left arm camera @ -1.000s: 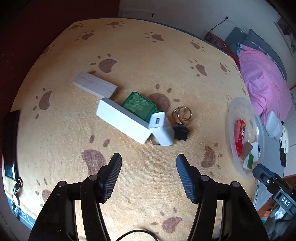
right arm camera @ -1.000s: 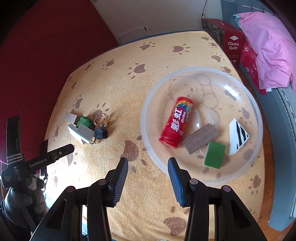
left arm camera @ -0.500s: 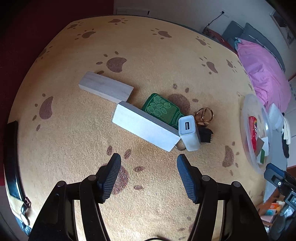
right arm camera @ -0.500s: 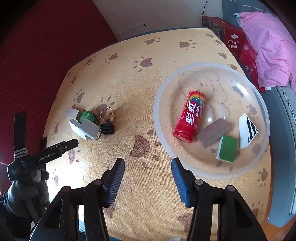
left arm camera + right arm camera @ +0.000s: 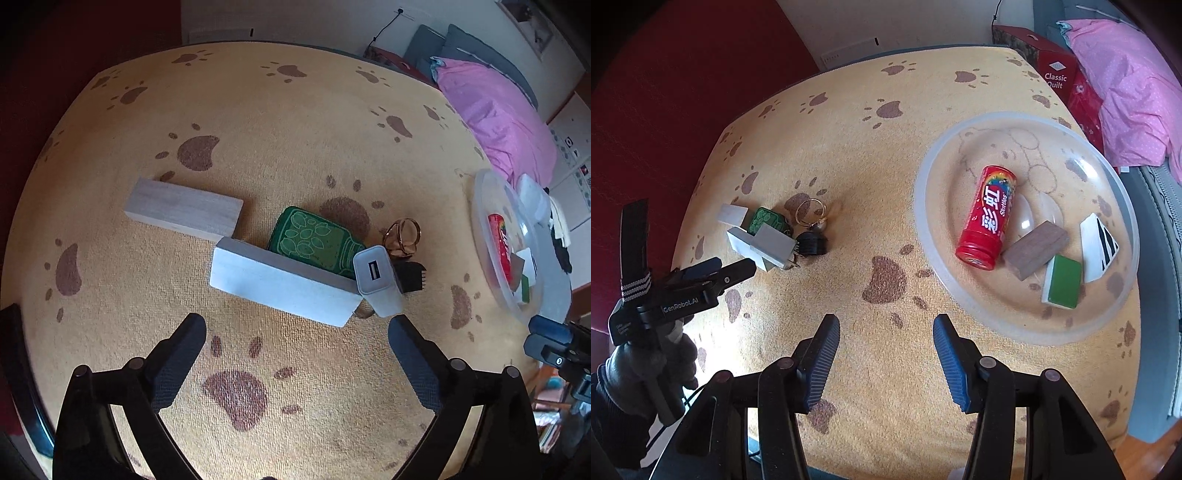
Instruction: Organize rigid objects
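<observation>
A cluster of rigid objects lies on the yellow paw-print cloth. A pale grey rectangular block lies on its side, one end touching a white USB charger. Behind the block, a green leaf-patterned tin is partly hidden by it; only its upper face shows. A light wooden block lies just beside the grey block's far end. A gold ring-shaped item and a black ribbed piece sit beside the charger; what either is cannot be made out. A small metal part under the charger is mostly hidden.

The left gripper hovers near the grey block, jaws spread wide, gripping nothing.

Well apart, a clear plastic bowl holds a red candy tube, a dark wooden block, a green-and-white tile and a white piece with black stripes. The right gripper stands near the bowl's rim, fingers apart and empty. A pink quilt is cut off at the frame edge.
</observation>
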